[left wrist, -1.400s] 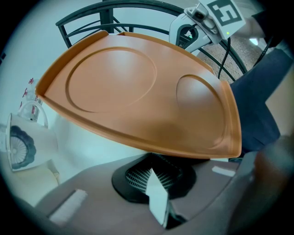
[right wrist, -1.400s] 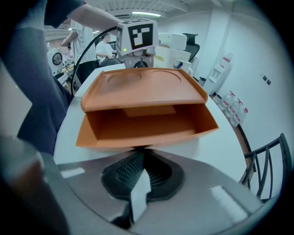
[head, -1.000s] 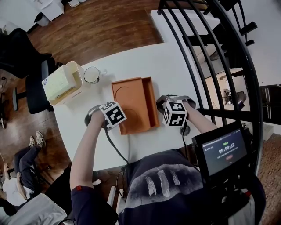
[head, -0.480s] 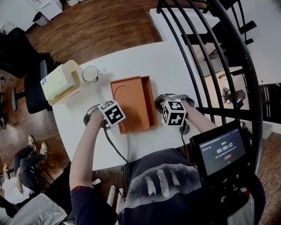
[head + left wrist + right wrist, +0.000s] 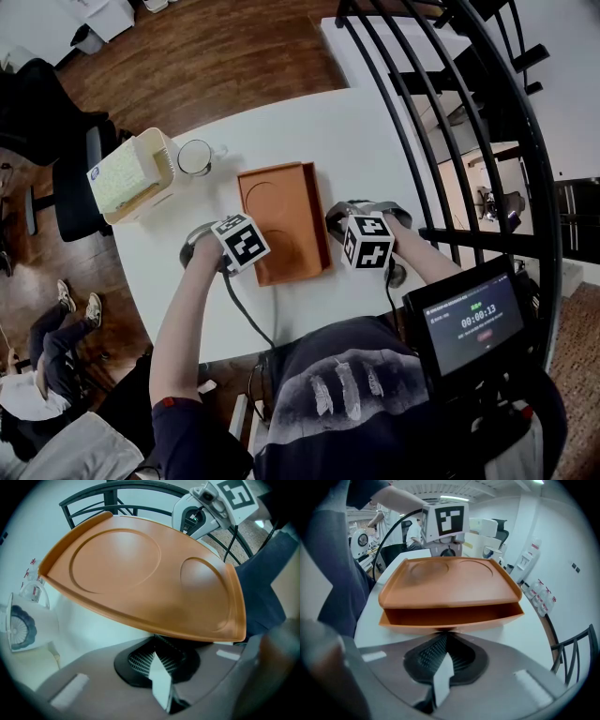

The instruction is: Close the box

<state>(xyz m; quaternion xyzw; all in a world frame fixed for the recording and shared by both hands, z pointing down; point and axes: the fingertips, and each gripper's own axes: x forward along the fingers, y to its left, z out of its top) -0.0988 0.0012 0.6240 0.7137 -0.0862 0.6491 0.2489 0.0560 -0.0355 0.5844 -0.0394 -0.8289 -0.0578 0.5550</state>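
orange box (image 5: 281,223) sits mid-counter (image 5: 366,141), long side running away from the person. Bare white surface on all four sides. The nearest clutter is a mug (image 5: 195,157) and a cream bin (image 5: 131,175) at the far-left corner, both well apart from the box. A black railing (image 5: 441,122) runs just past the counter's right edge, so the right side is the tighter one.

The lid (image 5: 450,581) is nearly down. The right gripper view shows only a thin slot between it and the tray below, and the lid is roughly level. The lid top has two shallow round recesses.

The left gripper (image 5: 157,641) has its jaws closed together on the lid's left edge. The rim sits right over the tips and the lid fills most of that view. In the head view it is hard against the box's left side (image 5: 255,247).

The right gripper (image 5: 447,632) has its jaws drawn together too, with the tips on the bottom edge of the tray's near wall. It sits at the box's right side (image 5: 332,225). Each gripper shows up in the other's view, across the lid.

Writing: the chest screen (image 5: 466,323) reads 00:00:13. The cubes carry black-and-white square markers only. The bin's label and some red-labelled bottles (image 5: 543,597) by the wall are too small to read.
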